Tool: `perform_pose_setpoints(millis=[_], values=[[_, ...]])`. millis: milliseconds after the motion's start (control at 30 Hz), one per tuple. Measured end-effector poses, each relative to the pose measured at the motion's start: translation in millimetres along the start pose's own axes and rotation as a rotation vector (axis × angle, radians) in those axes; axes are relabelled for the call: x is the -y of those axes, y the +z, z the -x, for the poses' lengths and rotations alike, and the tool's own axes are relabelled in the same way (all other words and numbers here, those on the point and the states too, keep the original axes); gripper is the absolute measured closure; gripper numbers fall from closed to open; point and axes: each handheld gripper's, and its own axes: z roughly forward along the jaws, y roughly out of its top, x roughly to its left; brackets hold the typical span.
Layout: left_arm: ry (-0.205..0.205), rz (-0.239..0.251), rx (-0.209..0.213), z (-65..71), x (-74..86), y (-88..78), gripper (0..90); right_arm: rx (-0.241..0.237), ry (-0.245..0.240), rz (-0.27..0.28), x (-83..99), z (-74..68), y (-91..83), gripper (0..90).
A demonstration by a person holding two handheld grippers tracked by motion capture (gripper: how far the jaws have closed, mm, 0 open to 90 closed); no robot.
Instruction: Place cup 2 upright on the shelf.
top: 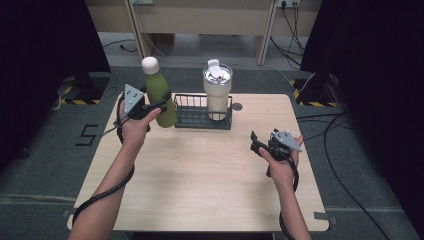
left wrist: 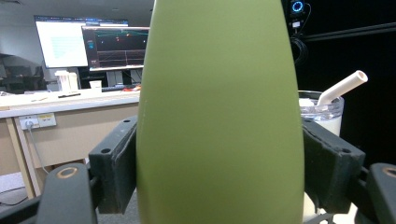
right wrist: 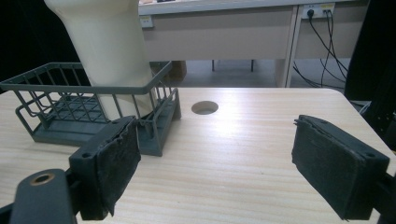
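Pale wooden bench [top: 200, 175], cables on the floor beyond. Near its right edge the right tongs [top: 256, 142] hover low, pads apart and empty, hand level. Farther back, towards the left corner, the left tongs [top: 161, 108] are clamped on the green bottle [top: 156, 87], which is held off the bench and tilted beside the basket [top: 195, 123]. Leaning like that, I'd guess it could catch the basket's rim or knock the tumbler [top: 217, 97].
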Motion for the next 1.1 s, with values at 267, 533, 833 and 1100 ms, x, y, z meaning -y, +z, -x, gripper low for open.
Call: perform_pose_setpoints(millis=[267,533,833,1100], values=[[-0.004,0.003,0.008,2.1,-1.0,5.7,23.1,-0.001,0.002,-0.003,0.4,0.2,0.3,15.2],[-0.001,0.006,0.014,5.2,-2.5,13.0,23.1,0.002,0.001,-0.005,0.7,0.5,0.3,15.2],[-0.011,0.007,0.013,6.4,-2.1,22.6,23.1,0.006,0.011,-0.010,1.0,1.1,-0.1,15.2],[-0.017,0.004,0.017,8.9,-0.9,31.3,23.1,0.007,0.006,-0.009,1.4,2.0,0.1,15.2]])
